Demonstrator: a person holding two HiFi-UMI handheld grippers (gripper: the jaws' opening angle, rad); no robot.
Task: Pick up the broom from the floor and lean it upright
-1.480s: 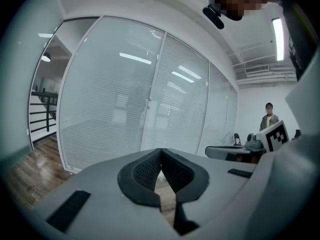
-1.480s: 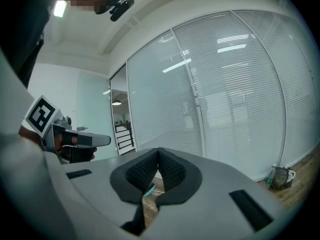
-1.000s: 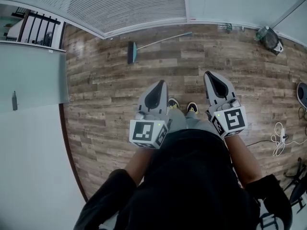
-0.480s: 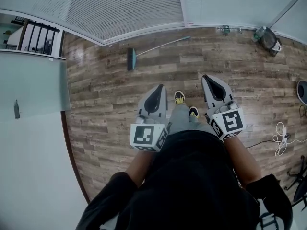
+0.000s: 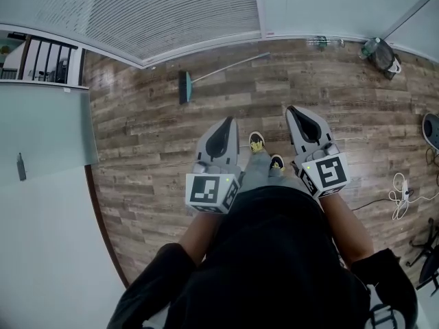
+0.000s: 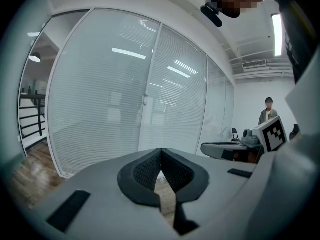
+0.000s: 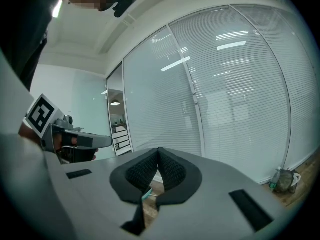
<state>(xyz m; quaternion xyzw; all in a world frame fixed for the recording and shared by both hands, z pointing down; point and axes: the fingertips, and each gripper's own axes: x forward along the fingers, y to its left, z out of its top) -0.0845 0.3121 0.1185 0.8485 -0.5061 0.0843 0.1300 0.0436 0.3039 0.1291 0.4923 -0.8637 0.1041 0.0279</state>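
The broom lies flat on the wooden floor near the blinded glass wall, its teal head at the left and its thin handle running up to the right. My left gripper and right gripper are held side by side in front of the person's body, well short of the broom. Both are shut with nothing between the pads, as the left gripper and right gripper show in their own views. A sliver of the teal broom head shows under the right jaws.
A glass wall with blinds runs along the far side. A round floor device sits at the far right corner, and cables lie at the right. A pale wall panel stands at the left. The person's shoes are between the grippers.
The person has stepped forward; one shoe has moved ahead, and the broom has drifted slightly left in the head view. Both grippers stay shut and level.
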